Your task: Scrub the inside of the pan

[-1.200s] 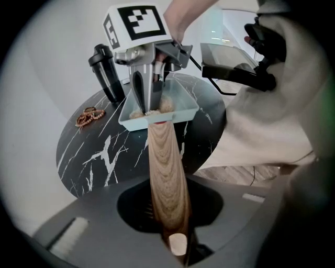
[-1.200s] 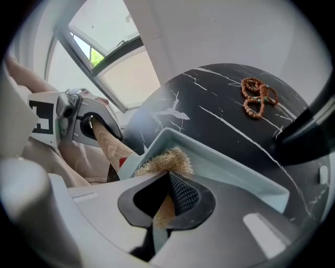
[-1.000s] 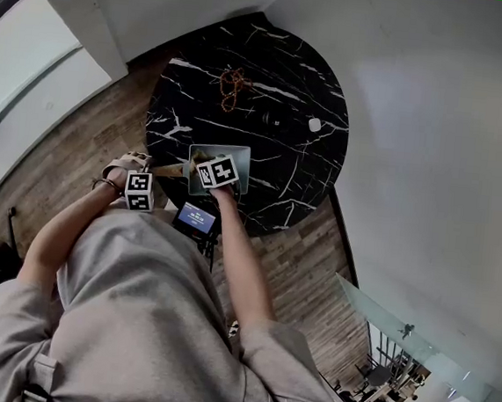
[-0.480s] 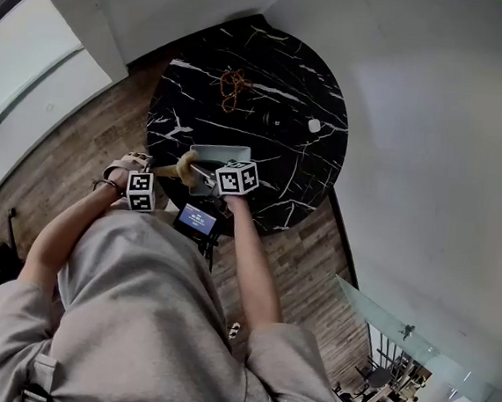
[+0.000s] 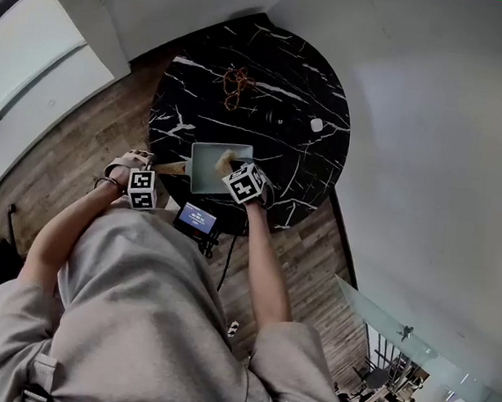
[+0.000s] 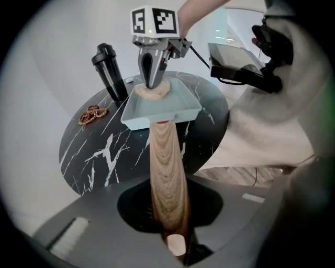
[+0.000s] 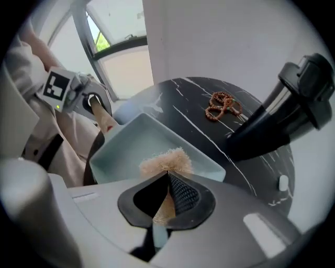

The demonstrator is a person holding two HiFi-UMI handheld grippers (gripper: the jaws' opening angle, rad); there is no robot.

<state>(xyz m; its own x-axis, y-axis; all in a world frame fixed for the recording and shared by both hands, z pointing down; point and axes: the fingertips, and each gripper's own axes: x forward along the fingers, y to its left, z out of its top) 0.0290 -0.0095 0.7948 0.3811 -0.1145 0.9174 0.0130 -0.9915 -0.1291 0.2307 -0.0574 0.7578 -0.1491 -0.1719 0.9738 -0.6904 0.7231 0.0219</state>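
Note:
A pale blue square pan (image 5: 206,170) sits near the front edge of a round black marble table (image 5: 299,156). Its wooden handle (image 6: 166,167) runs back between the jaws of my left gripper (image 6: 168,209), which is shut on it. The left gripper (image 5: 164,170) stays at the pan's left side. My right gripper (image 7: 167,189) is shut on a tan fibrous scrub pad (image 7: 166,160), pointing steeply down into the pan (image 7: 131,149). In the left gripper view the pad (image 6: 153,94) rests on the pan's floor near its far wall, under the right gripper (image 6: 152,84).
A black bottle (image 6: 110,70) lies on the table behind the pan, beside a string of brown beads (image 7: 220,106). A small white object (image 7: 282,183) sits further right. A device with a lit screen (image 5: 196,220) hangs at the table's near edge. Wood floor surrounds the table.
The right gripper has swept right across the pan with the pad and rolled, uncovering more of the pan's floor. The left gripper and handle have stayed put.

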